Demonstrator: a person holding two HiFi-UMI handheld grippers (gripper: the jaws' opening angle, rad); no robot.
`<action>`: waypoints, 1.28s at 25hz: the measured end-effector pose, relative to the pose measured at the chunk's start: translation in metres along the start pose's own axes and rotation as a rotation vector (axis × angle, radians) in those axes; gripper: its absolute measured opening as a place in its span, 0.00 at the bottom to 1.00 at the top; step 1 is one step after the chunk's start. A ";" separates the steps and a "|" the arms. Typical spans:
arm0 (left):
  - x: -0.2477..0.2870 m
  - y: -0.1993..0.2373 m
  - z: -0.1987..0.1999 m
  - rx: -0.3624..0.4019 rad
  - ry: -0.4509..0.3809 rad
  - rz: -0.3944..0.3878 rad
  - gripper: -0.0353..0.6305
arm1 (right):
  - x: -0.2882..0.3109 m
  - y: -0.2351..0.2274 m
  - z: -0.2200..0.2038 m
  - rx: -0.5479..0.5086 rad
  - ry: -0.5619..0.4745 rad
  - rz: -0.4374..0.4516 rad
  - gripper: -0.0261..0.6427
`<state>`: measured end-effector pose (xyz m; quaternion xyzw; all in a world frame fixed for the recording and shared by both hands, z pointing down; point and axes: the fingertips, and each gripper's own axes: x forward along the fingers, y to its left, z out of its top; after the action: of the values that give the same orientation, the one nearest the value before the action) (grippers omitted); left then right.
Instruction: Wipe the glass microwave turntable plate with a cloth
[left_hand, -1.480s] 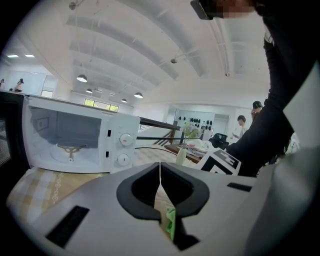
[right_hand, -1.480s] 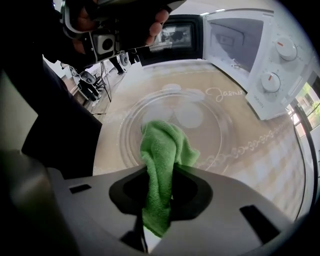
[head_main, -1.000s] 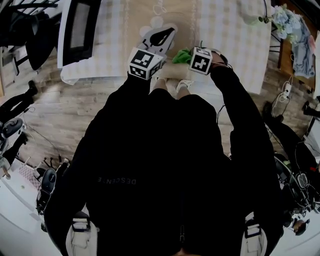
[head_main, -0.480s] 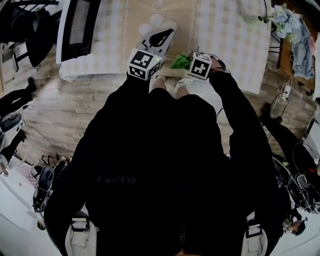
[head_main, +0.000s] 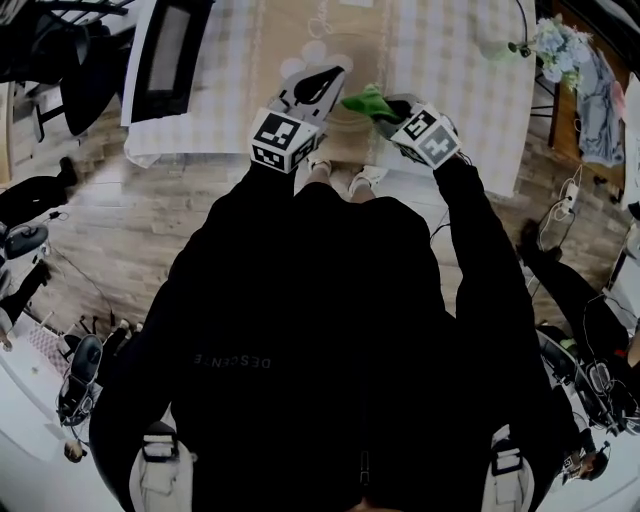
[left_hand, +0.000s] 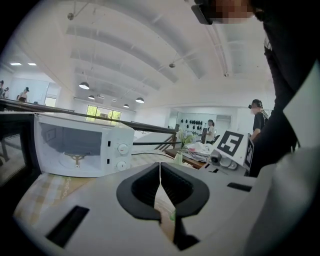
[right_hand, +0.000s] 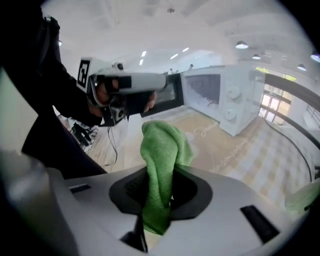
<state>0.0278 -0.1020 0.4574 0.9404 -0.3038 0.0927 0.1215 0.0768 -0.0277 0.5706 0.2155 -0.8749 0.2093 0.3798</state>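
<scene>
Left tongs: the left gripper (left_hand: 160, 170) has its jaws drawn together, with only a hairline seam between the tips. Lower down, the gap shows tan runner and a speck of green.
Right tongs: the right gripper (right_hand: 159, 182) is clamped on the green cloth (right_hand: 162, 150). The cloth stands up from the jaws in a folded bunch, and a short tail hangs below them.
Cloth position: from the head view it sits at 3 o'clock of the left jaw tips, just beside them and above the runner (head_main: 280, 30).
Glass plate: it cannot be picked out in any view. Whether its rim sits in the left seam I cannot tell.
Microwave: the microwave (left_hand: 85, 150) stands on the table (head_main: 450, 60) at 10 o'clock of the grippers. Its door is swung open, and the roller ring (left_hand: 76, 158) shows on the cavity floor.
Table: it has a checked cover, and the tan runner lies at 12 o'clock of the person.
Flowers: the flowers (head_main: 555, 40) are at 2 o'clock, near the table's right edge.
</scene>
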 end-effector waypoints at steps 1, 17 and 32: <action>-0.003 -0.001 0.007 0.006 -0.011 0.001 0.09 | -0.011 -0.004 0.013 0.016 -0.064 -0.026 0.17; -0.059 -0.049 0.131 0.114 -0.169 -0.104 0.09 | -0.182 0.009 0.154 0.125 -0.771 -0.172 0.17; -0.072 -0.062 0.168 0.143 -0.215 -0.149 0.09 | -0.228 0.031 0.188 0.021 -0.885 -0.298 0.17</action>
<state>0.0237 -0.0619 0.2689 0.9712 -0.2368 0.0036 0.0274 0.0930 -0.0519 0.2742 0.4114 -0.9101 0.0491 -0.0063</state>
